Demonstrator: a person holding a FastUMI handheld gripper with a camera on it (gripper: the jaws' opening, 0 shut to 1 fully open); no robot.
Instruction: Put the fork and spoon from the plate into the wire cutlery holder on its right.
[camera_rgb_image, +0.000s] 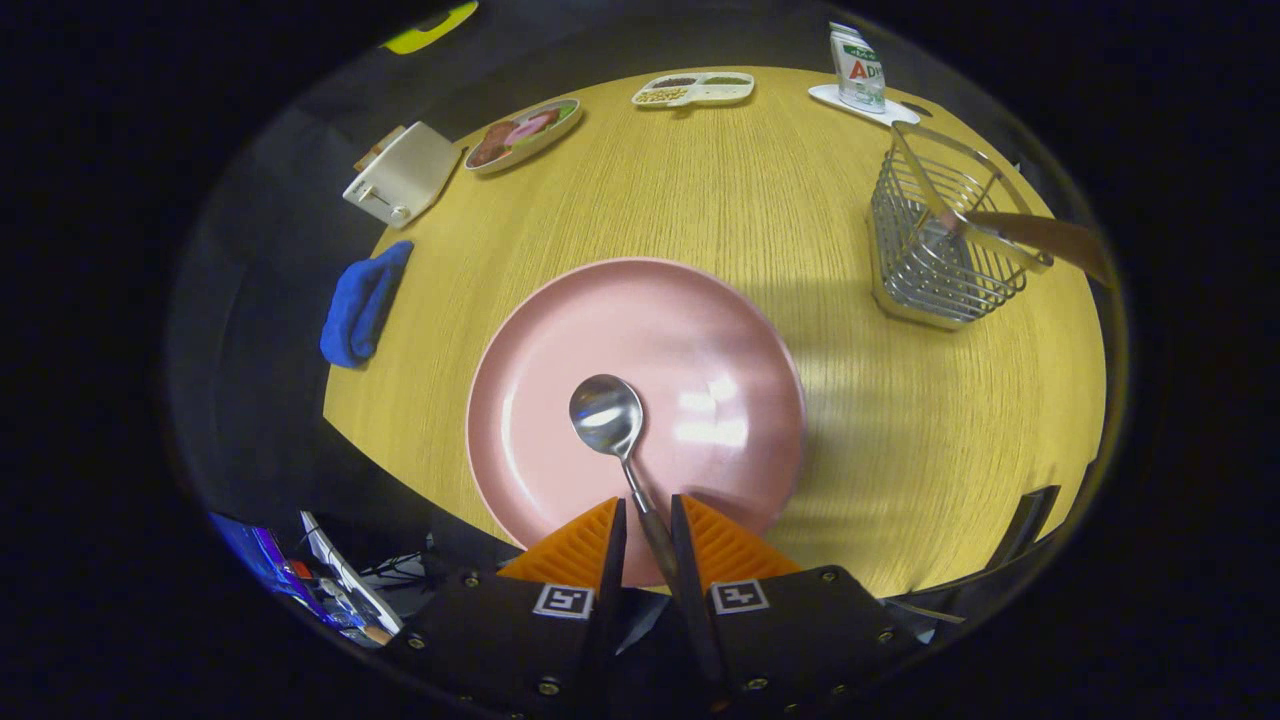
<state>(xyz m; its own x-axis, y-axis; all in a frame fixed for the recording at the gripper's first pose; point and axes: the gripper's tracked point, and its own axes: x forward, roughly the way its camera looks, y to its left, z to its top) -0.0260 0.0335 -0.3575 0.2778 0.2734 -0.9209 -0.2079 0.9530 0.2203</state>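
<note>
A metal spoon (607, 417) juts forward over the pink plate (700, 320), its handle pinched between my two fingers. My gripper (648, 510) is shut on that handle, near the plate's front rim. The spoon's bowl faces up above the plate's middle. Beyond the plate to the right stands the wire cutlery holder (935, 245). A utensil with a wooden handle (1040, 240) leans in it, the handle sticking out to the right; I cannot tell its head.
On the round wooden table (760, 180), a blue cloth (362, 303) lies at the left edge, with a white toaster (402, 174) behind it. Two food plates (522, 134) (692, 90) and a carton on a coaster (858, 68) stand along the far edge.
</note>
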